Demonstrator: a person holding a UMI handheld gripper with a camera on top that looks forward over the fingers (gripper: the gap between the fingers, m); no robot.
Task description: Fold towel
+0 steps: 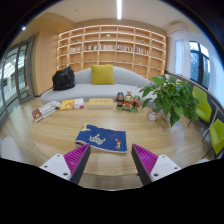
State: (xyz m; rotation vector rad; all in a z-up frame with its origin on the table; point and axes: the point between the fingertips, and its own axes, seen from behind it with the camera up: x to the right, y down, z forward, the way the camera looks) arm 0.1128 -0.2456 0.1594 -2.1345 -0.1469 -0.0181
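A blue patterned towel (102,138) lies flat on the wooden table (60,132), just ahead of my fingers and slightly between them. My gripper (110,163) is open, with the magenta pads (76,157) wide apart and nothing held. The fingers hover over the table's near edge, short of the towel.
A potted green plant (170,97) stands at the right of the table. Small toys (126,100), a yellow box (100,102) and books (45,110) lie at the far side. A grey sofa with a yellow cushion (102,74) and bookshelves (110,45) are behind. Green chairs (216,132) stand at the right.
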